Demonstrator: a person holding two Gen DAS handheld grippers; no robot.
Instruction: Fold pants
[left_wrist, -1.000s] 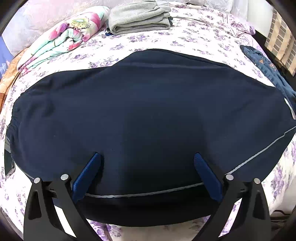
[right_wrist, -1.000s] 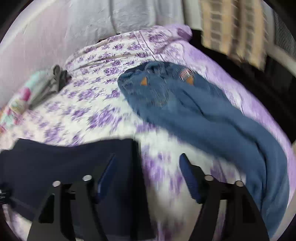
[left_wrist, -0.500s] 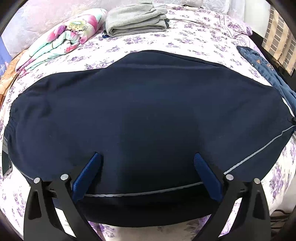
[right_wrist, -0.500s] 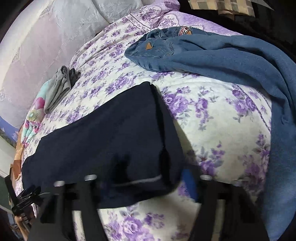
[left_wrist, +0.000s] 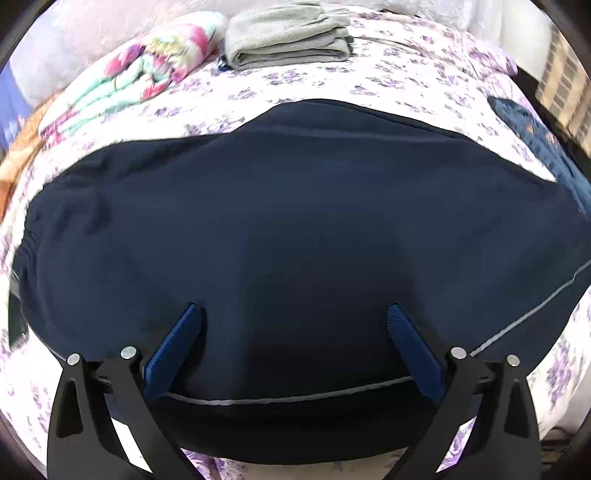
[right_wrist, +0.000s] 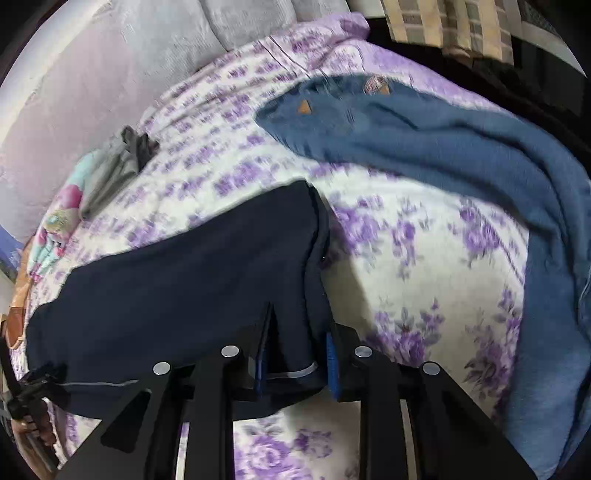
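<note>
The navy pants (left_wrist: 295, 236) lie flat across the flower-print bed (left_wrist: 406, 81), filling the middle of the left wrist view. The left gripper (left_wrist: 293, 325) hovers over their near edge at 6 o'clock, jaws spread wide, grasping nothing. The right gripper (right_wrist: 295, 354) is clenched on the pants' leg end (right_wrist: 291, 332). Blue jeans (right_wrist: 461, 155) sprawl at 2 o'clock; folded grey clothes (left_wrist: 288, 37) sit at 12 o'clock, a floral blanket (left_wrist: 140, 74) at 10 o'clock
</note>
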